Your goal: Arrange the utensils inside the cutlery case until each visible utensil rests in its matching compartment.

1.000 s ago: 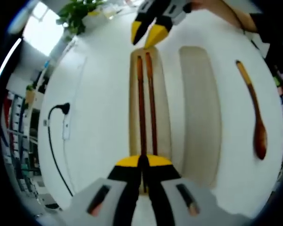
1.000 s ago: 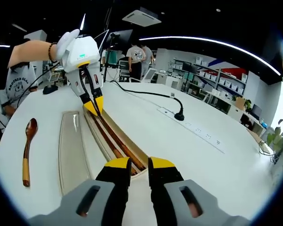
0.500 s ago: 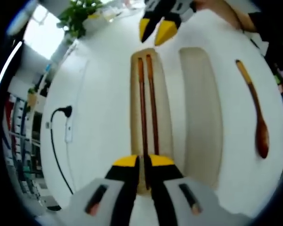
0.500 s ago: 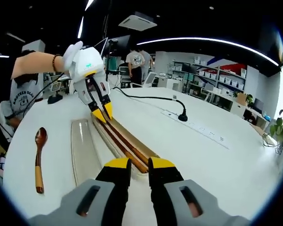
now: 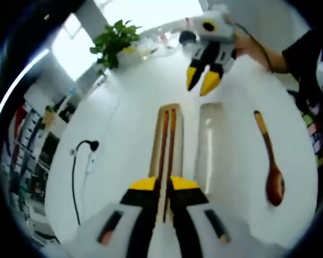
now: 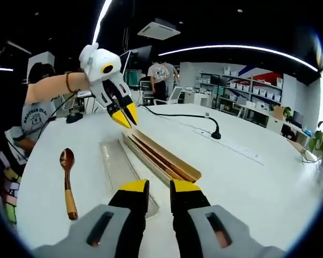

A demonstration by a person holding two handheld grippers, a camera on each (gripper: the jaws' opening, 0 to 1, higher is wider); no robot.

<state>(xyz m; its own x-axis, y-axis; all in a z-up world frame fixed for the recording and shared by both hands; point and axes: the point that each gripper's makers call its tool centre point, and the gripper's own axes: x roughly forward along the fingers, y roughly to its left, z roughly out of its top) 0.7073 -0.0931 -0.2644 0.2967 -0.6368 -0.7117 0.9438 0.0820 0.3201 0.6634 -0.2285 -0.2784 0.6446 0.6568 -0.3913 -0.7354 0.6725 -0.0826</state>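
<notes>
Left gripper view: my left gripper [image 5: 162,185] hung above the near end of the cutlery case [image 5: 186,141], its yellow-tipped jaws a narrow slit apart with nothing between them. The pair of chopsticks [image 5: 167,141] lay side by side in the long tan compartment. The wider compartment [image 5: 209,144] beside it was bare. The wooden spoon [image 5: 269,159] lay on the white table [image 5: 124,140], well apart from the case. My right gripper [image 5: 203,81] hovered beyond the far end, jaws slightly parted.

Right gripper view: right gripper [image 6: 158,188] was held over the case's near corner, jaws slightly parted and gripping nothing. The spoon [image 6: 68,181] had a dark glossy oval bowl and a paler, thicker handle end. I judged it light, rigid and somewhat slick from its finish. Mid-handle looked the best hold, jaws across its width.
</notes>
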